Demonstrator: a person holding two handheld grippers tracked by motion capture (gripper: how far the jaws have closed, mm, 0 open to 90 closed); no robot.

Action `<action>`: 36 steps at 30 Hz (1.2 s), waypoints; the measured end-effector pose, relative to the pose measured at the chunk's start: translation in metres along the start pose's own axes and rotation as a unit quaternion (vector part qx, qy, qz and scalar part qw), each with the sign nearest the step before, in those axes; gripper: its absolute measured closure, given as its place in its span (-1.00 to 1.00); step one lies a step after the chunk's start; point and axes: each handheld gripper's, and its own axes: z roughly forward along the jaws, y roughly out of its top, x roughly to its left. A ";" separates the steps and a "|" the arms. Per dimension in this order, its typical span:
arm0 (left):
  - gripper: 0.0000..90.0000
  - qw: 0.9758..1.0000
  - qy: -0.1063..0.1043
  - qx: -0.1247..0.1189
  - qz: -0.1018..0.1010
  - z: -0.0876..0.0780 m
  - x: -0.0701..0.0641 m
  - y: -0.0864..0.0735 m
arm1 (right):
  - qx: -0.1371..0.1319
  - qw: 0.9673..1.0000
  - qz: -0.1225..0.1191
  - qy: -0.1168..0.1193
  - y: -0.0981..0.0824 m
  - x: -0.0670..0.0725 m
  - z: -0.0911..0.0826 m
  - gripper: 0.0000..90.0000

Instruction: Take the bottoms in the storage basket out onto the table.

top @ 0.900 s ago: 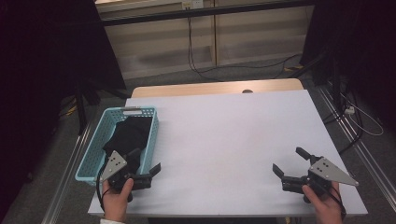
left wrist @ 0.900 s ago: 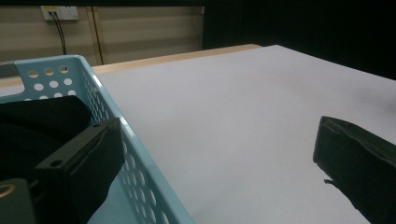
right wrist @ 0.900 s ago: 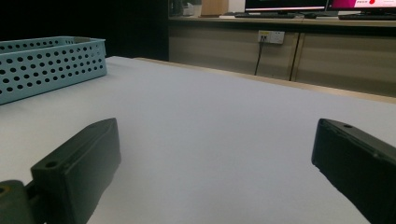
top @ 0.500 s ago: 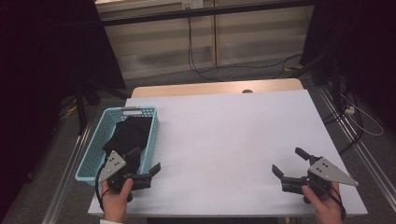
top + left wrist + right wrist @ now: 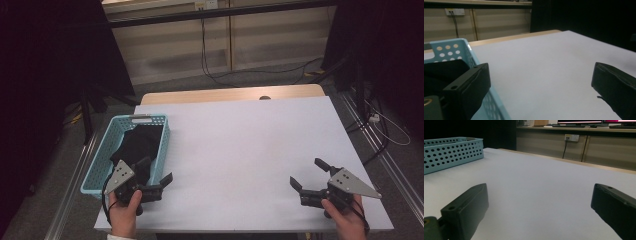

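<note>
A: Black cloth lies crumpled inside the basket, just beyond the left gripper.

B: Both spread wide, empty?

A: Yes. The right gripper rests well apart, likely waiting. The basket's long axis runs away from the person; the cloth roughly follows it.
</note>
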 end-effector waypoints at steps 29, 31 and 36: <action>-0.95 0.999 0.023 0.029 0.004 0.003 0.040 0.057 | -0.002 1.000 -0.006 0.007 0.006 0.003 -0.003 -1.00; -0.94 0.999 0.023 0.034 0.002 0.003 0.044 0.058 | -0.001 1.000 -0.007 0.007 0.006 0.003 -0.003 -1.00; -0.94 0.998 0.039 0.043 -0.001 0.006 0.059 0.062 | 0.002 1.000 -0.004 0.005 0.004 0.001 -0.003 -1.00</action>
